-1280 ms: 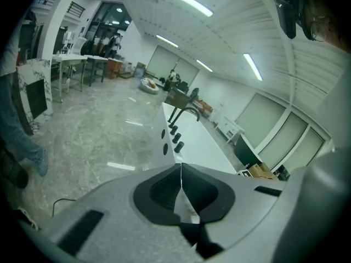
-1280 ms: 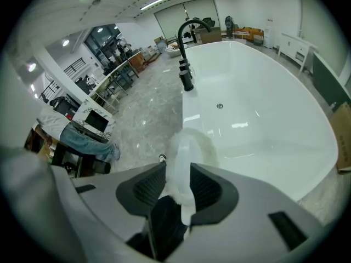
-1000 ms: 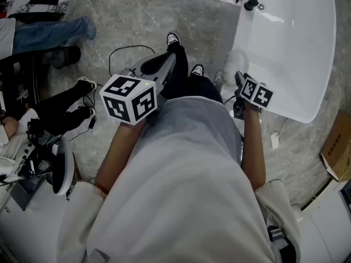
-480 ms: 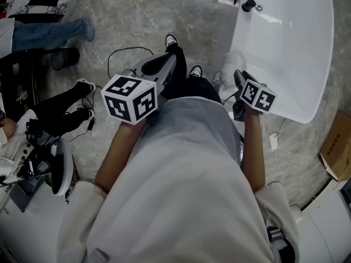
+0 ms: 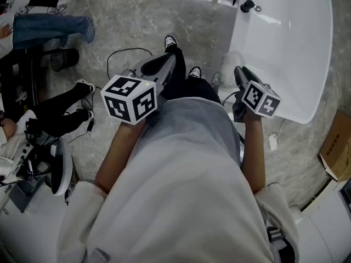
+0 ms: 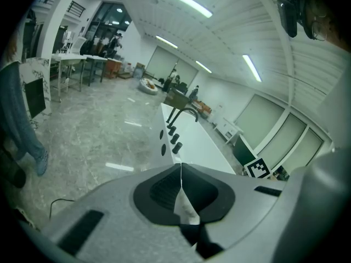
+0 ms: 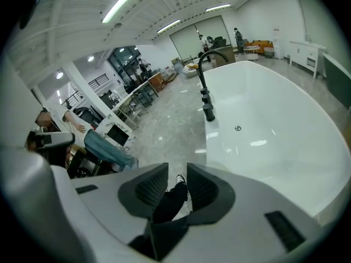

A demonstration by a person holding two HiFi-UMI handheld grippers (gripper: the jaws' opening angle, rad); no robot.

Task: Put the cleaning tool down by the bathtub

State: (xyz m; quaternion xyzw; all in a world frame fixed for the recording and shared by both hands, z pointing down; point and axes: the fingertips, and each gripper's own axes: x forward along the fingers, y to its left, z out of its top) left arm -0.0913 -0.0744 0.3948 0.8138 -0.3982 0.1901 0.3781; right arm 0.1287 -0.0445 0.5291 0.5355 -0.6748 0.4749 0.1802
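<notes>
Left gripper view showed the left tool [image 6: 180,169] with its jaws pressed together and nothing in them. Only the head view showed the fluffy white cleaning tool [image 5: 234,60]. It lay on the grey marble floor [image 5: 142,15], right beside the white bathtub [image 5: 290,43]. Right gripper view showed the right tool [image 7: 176,174] with its jaws apart, just closing, and nothing between them. Long ceiling lights [image 7: 124,2] ran overhead.

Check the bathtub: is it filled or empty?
Empty. The bathtub shows a bare white bottom and an exposed drain, with no water line.
</notes>
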